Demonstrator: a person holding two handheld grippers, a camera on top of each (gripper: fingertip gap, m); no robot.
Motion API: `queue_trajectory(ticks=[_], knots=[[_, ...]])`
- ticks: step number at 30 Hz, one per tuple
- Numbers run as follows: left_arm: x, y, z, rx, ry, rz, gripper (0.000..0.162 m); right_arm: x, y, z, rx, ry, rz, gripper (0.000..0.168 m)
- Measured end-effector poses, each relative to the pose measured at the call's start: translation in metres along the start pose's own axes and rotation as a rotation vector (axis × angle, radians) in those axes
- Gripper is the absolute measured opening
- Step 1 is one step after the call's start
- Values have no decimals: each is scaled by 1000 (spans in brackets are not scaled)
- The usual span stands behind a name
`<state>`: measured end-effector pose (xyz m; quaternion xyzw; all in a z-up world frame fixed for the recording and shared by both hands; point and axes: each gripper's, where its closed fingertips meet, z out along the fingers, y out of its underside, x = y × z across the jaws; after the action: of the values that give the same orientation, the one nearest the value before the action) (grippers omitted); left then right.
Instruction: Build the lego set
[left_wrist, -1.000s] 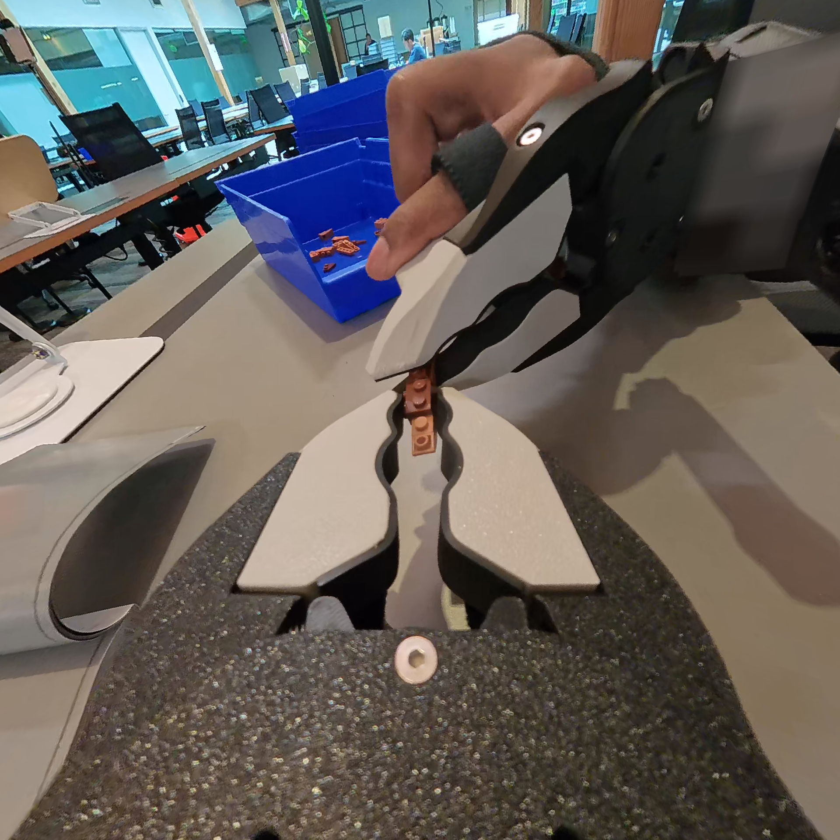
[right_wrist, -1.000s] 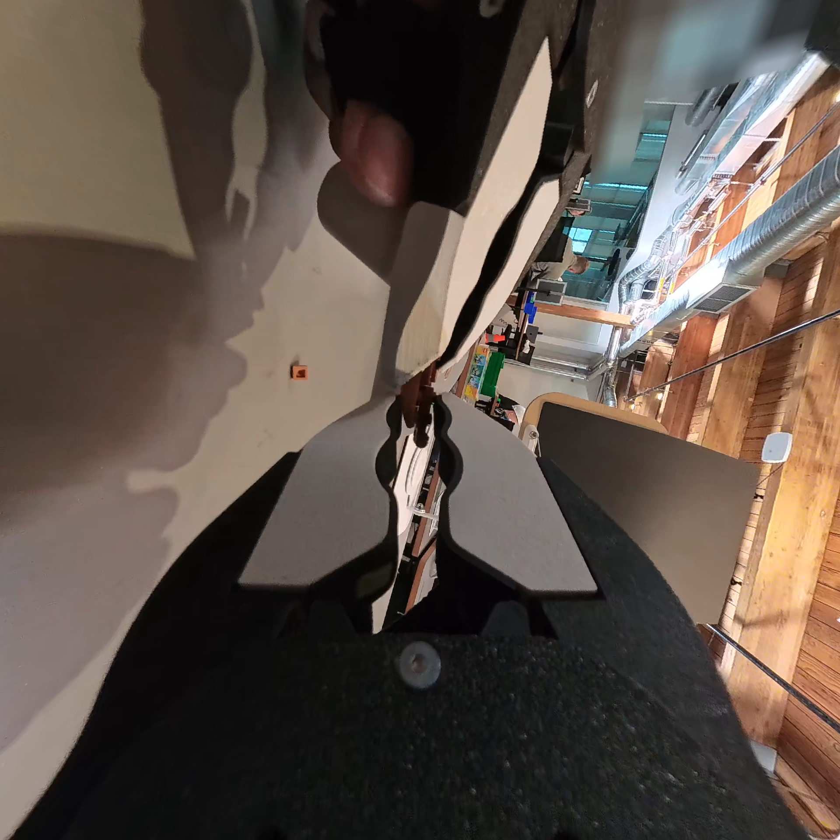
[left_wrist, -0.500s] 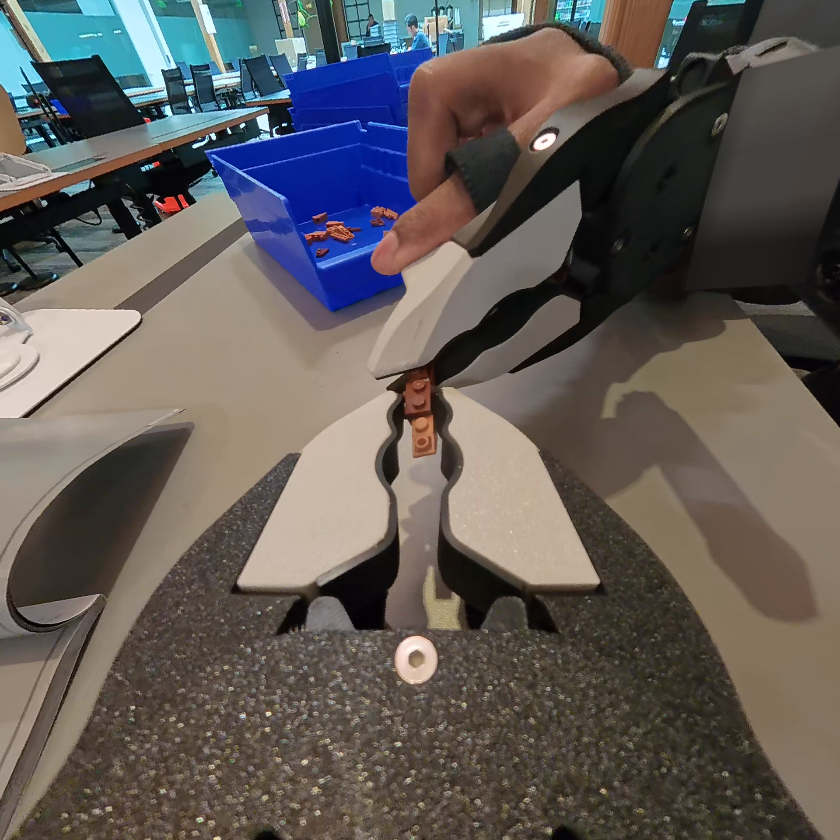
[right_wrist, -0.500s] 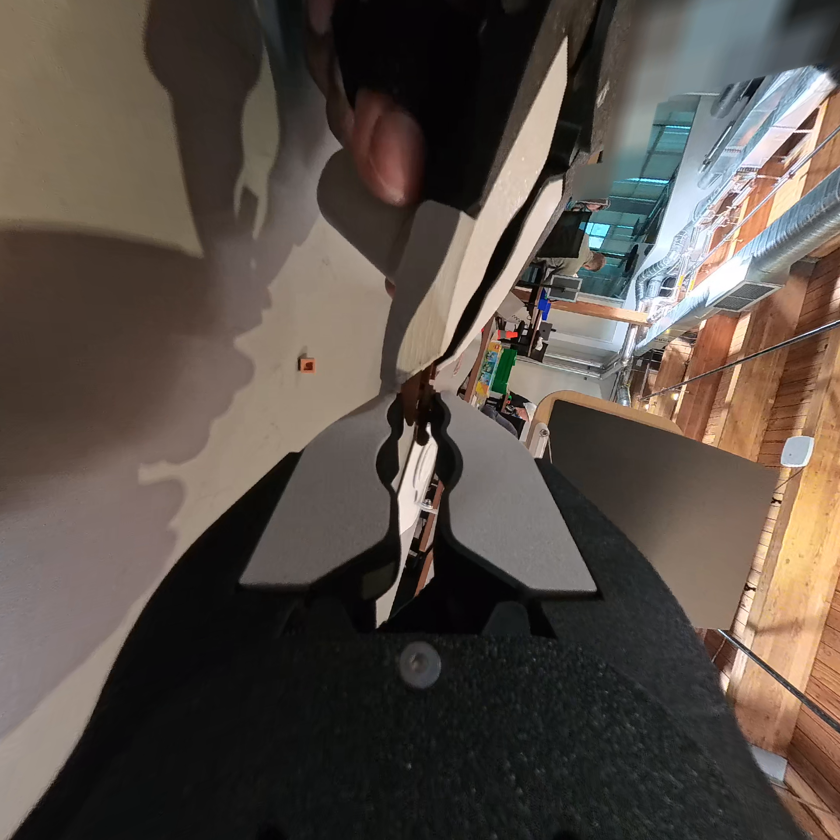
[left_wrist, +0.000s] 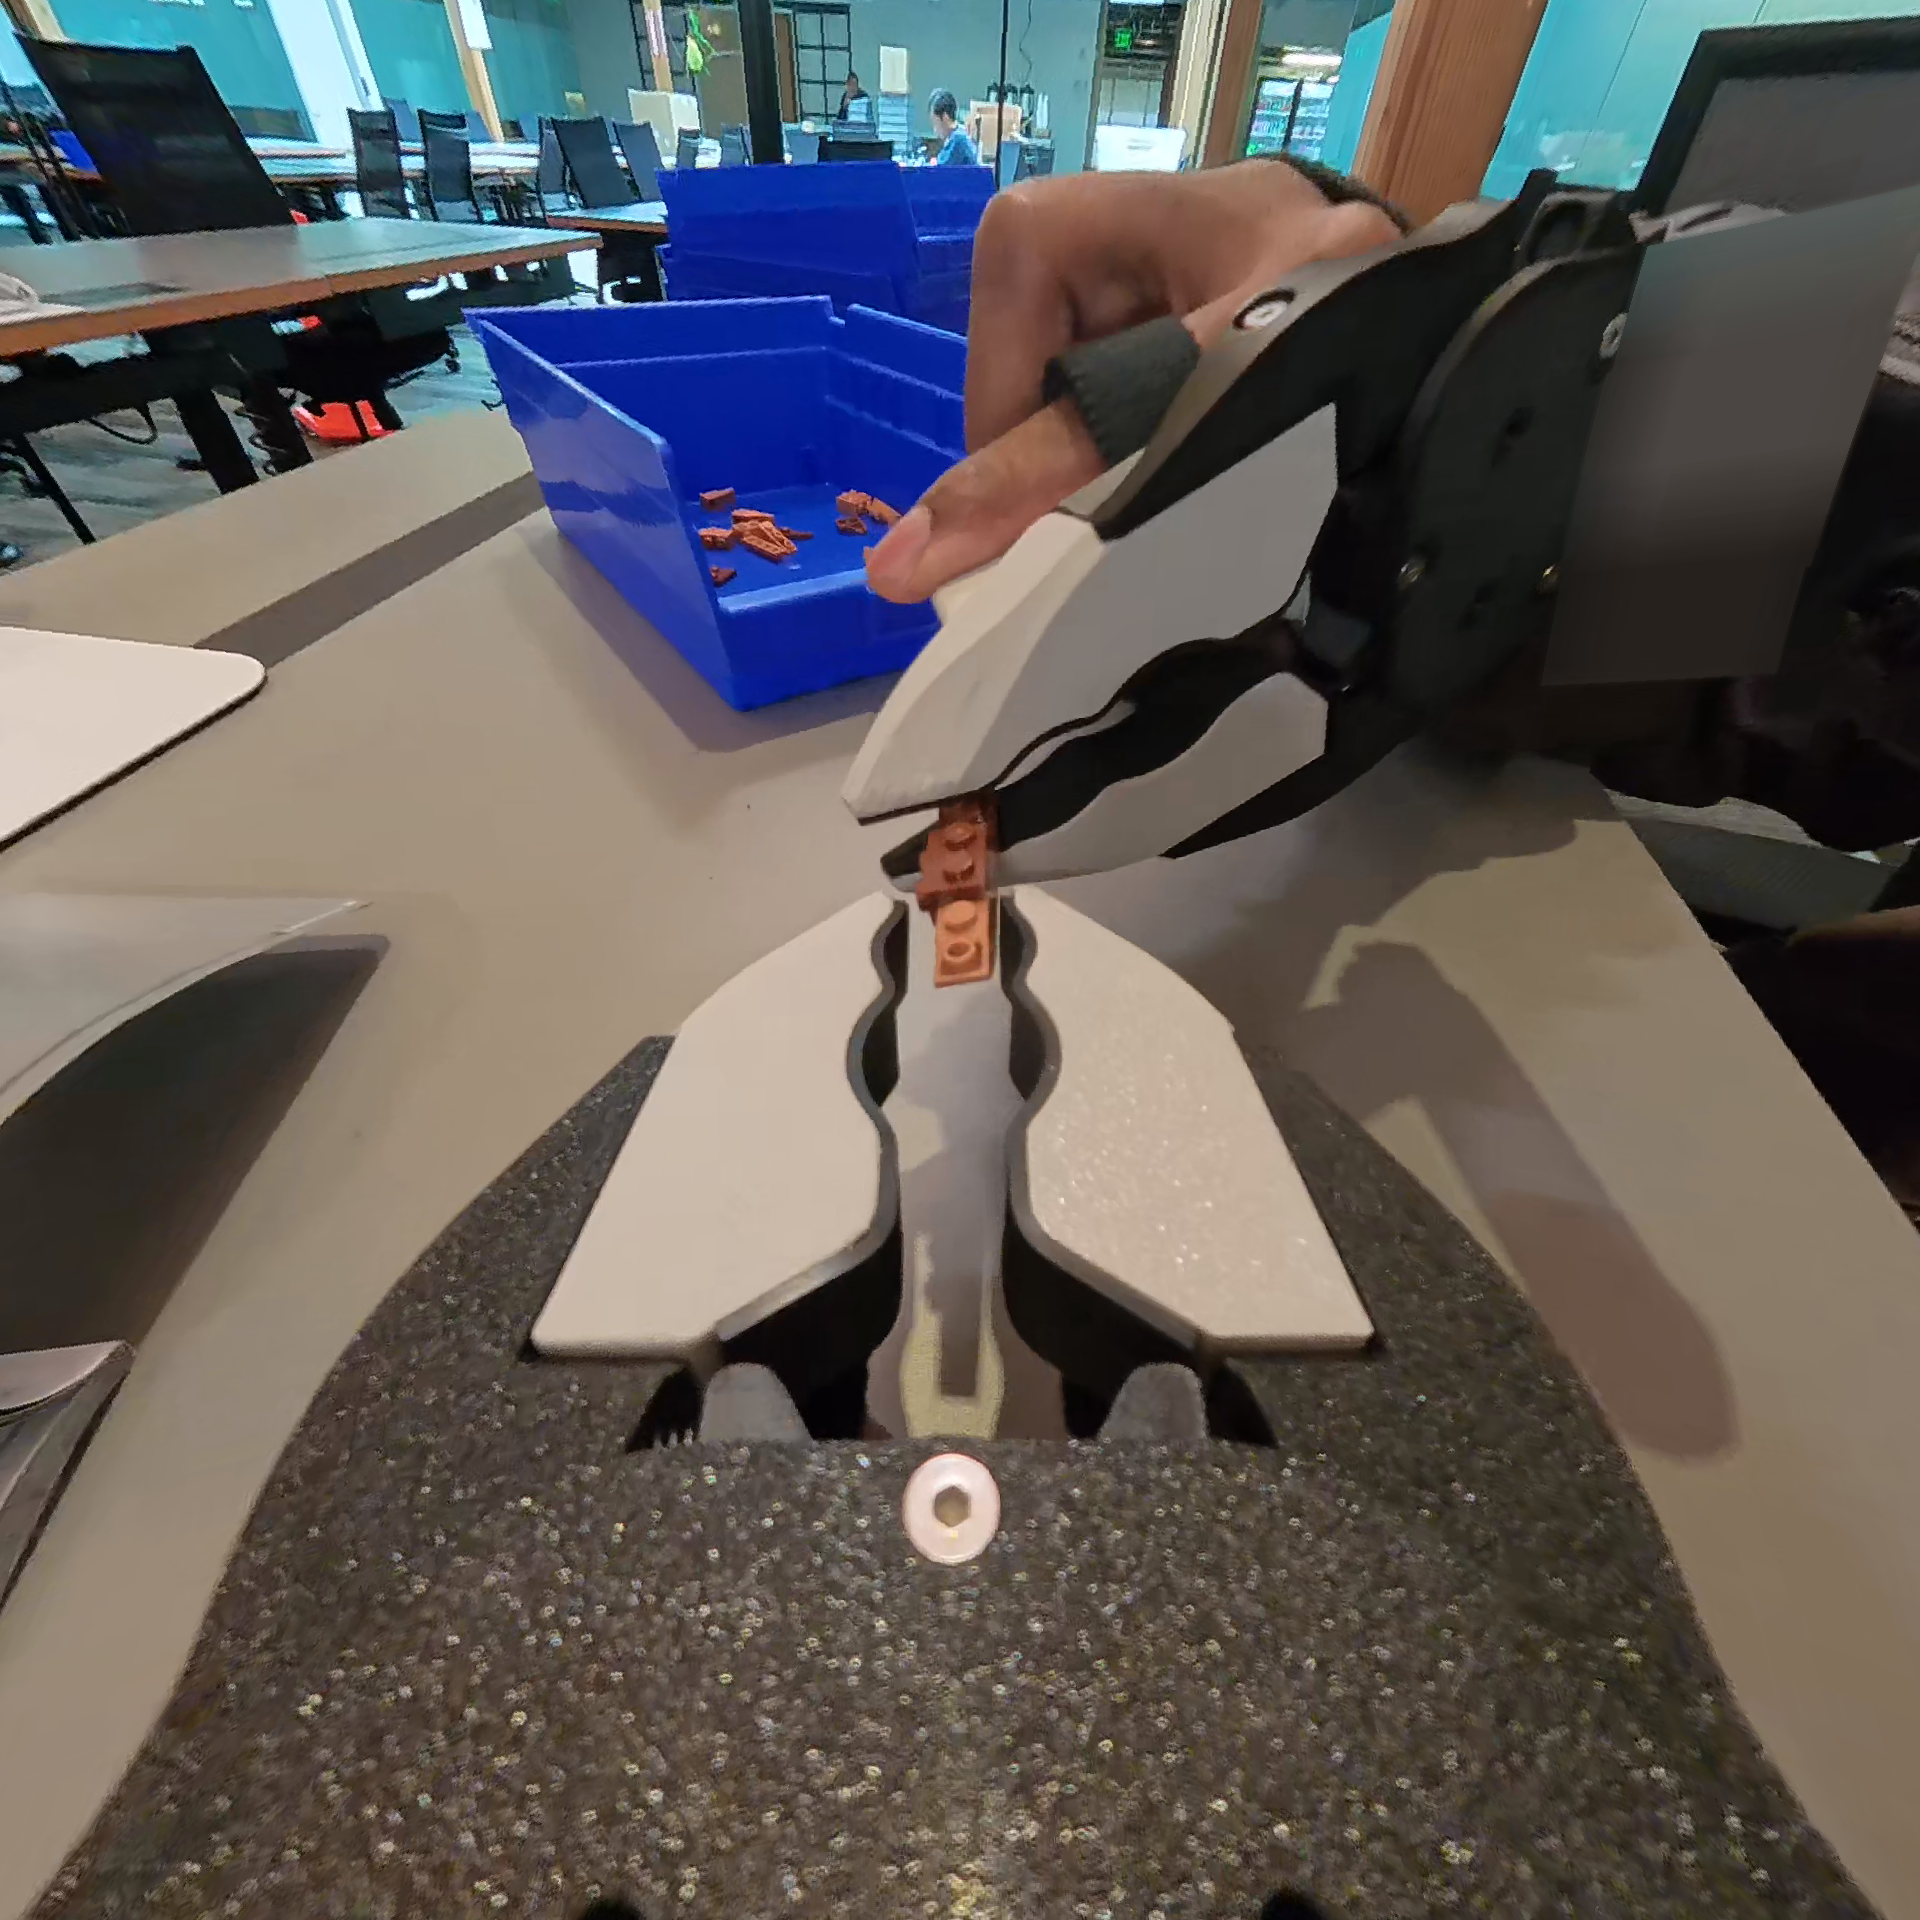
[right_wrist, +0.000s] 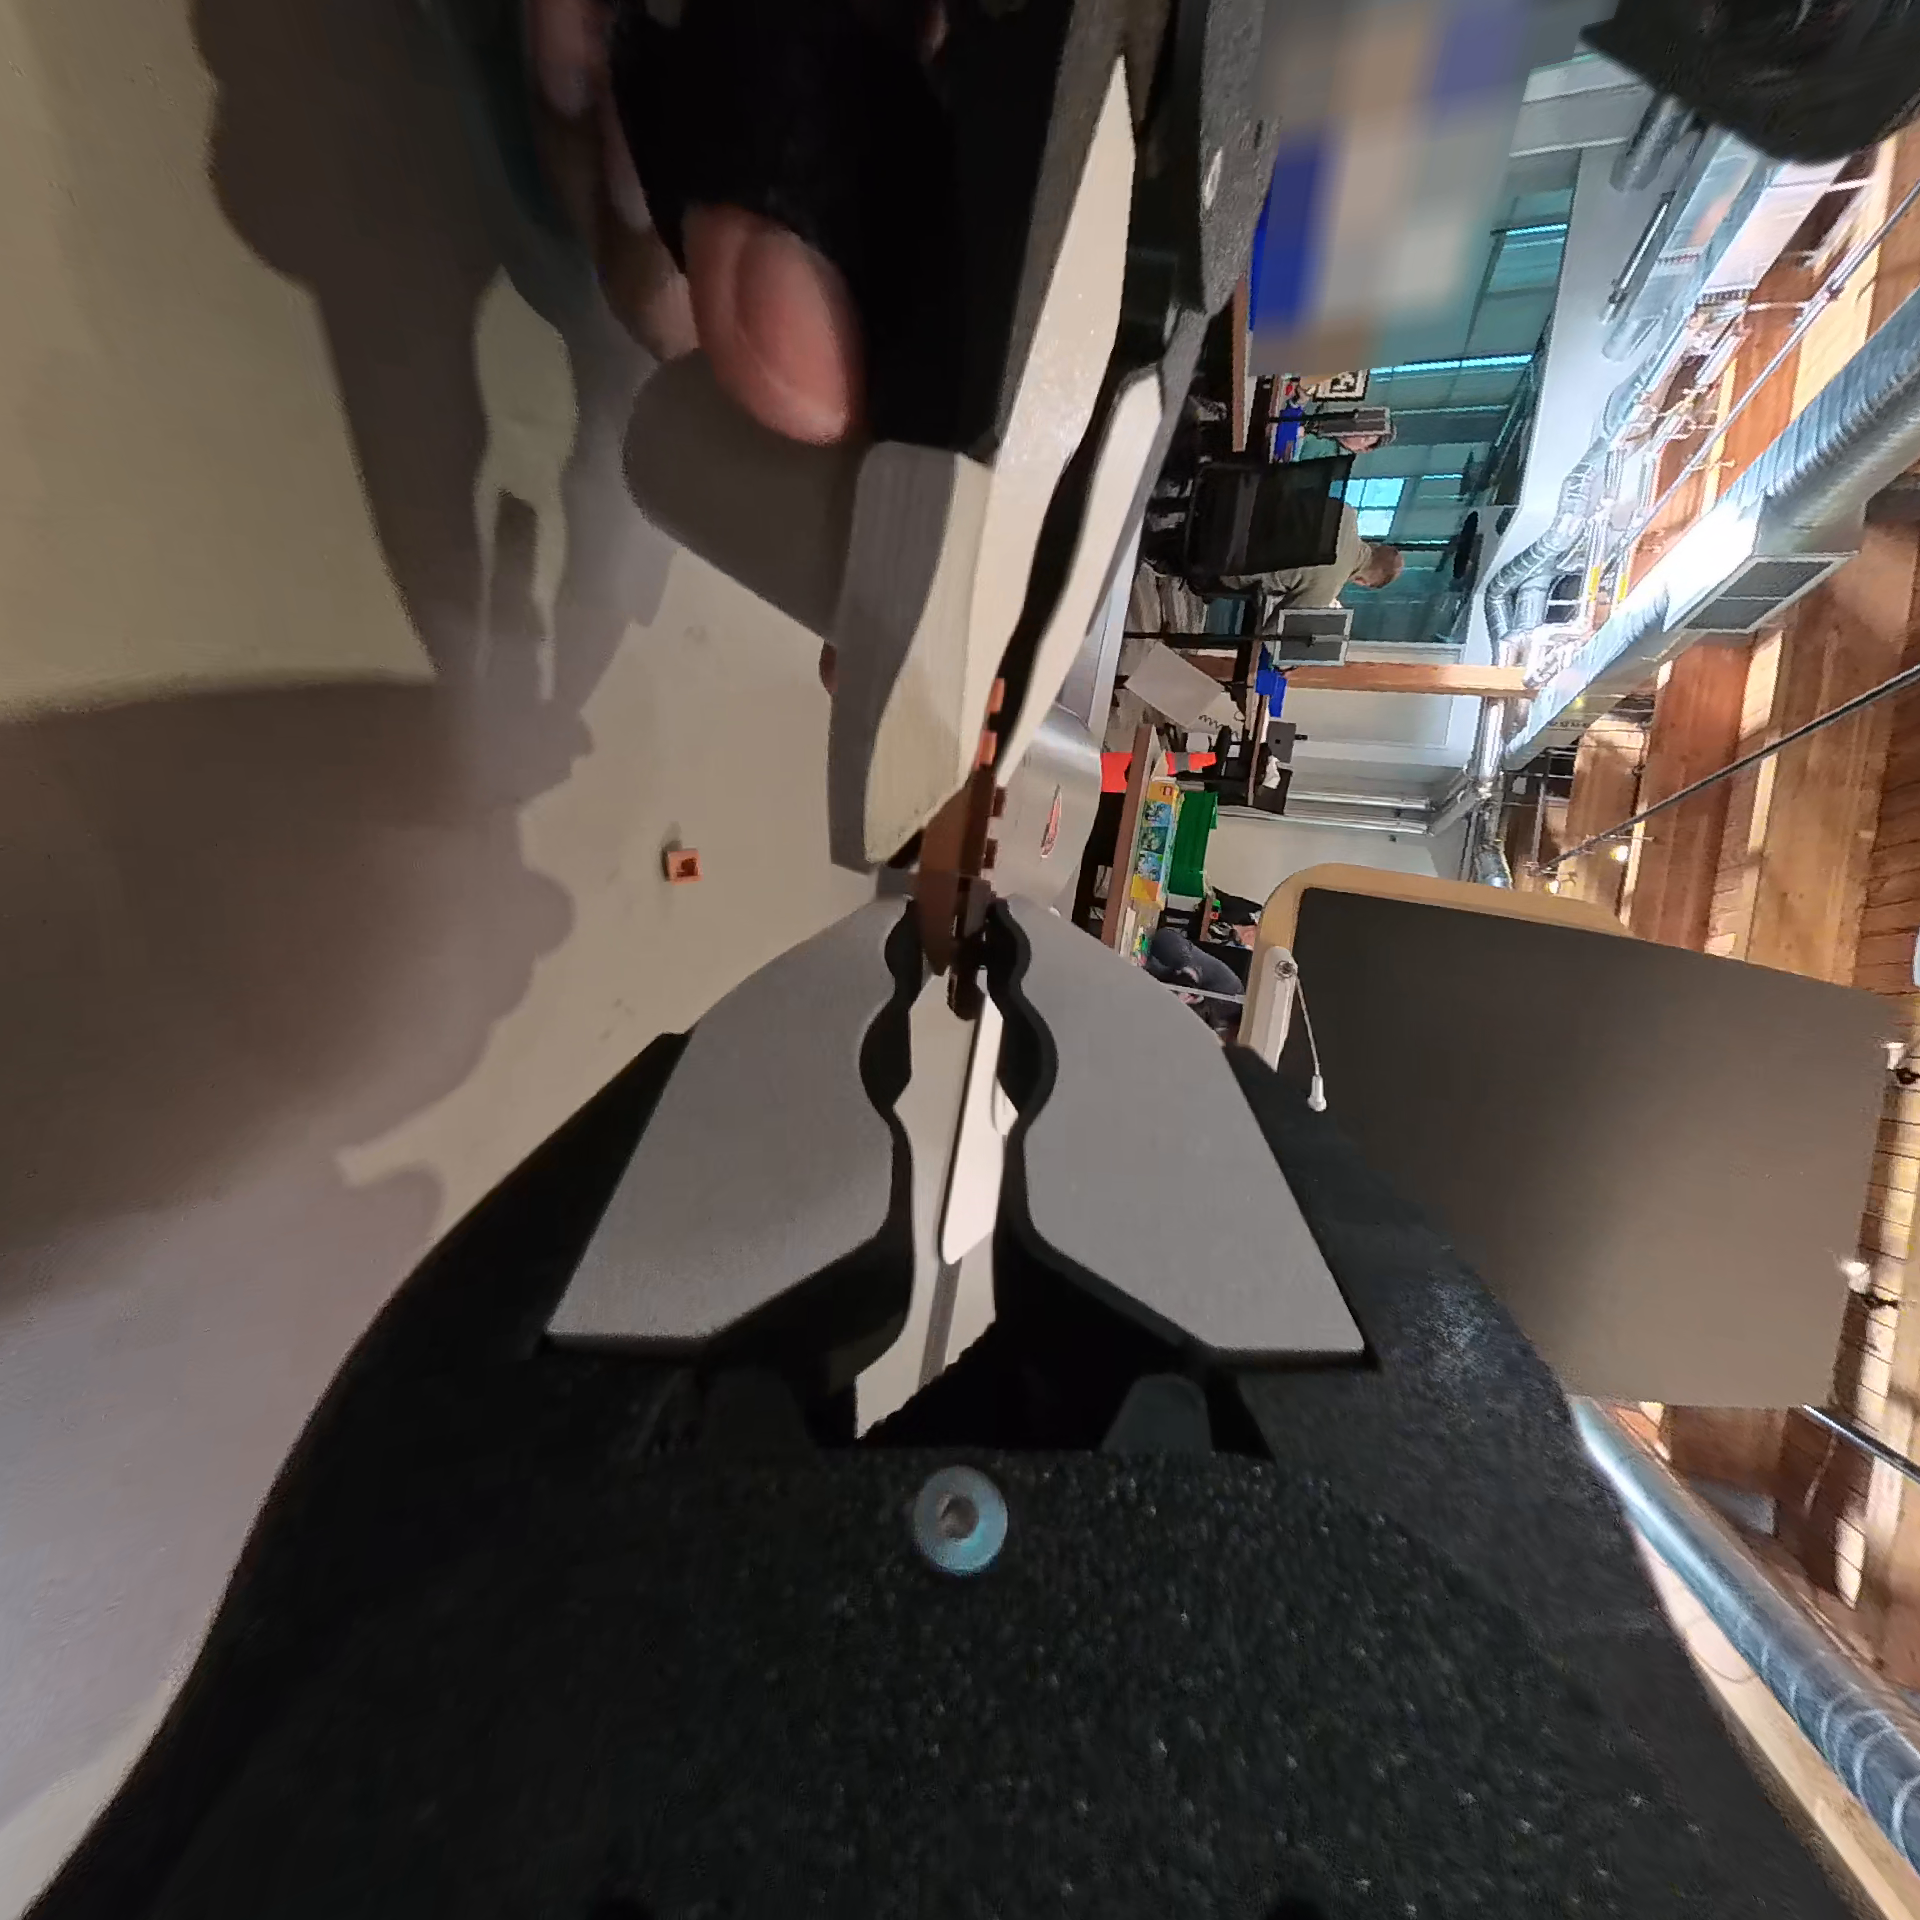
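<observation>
No writing is legible in either view. Green bin (right_wrist: 1195, 847), far background: colourful printed box (right_wrist: 1151, 842) just beside it, print too small to read. Black-and-white square-pattern marker (right_wrist: 1335, 384) well above the bin in frame; pattern only, no letters made out.

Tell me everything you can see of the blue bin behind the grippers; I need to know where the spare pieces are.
The blue bin is a rigid, glossy, open-topped plastic tub with tall ribbed side walls and a low front lip. It stands upright on the grey table, beyond both grippers and touched by neither. A scatter of small reddish-brown lego pieces lies loose on its floor. More blue bins stand stacked behind it; whether they touch cannot be told.
</observation>
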<state>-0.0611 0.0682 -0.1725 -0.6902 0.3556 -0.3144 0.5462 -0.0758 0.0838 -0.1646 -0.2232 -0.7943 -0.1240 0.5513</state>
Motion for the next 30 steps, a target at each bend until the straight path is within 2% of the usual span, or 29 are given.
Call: queue_trajectory(ticks=[12, 30], knots=[[4, -7, 1, 53, 42, -86, 14, -1, -3, 0, 16, -22, 42, 12], [-4, -13, 0, 81, -32, -135, 12, 11, 4, 2, -74, 118, -73, 12]])
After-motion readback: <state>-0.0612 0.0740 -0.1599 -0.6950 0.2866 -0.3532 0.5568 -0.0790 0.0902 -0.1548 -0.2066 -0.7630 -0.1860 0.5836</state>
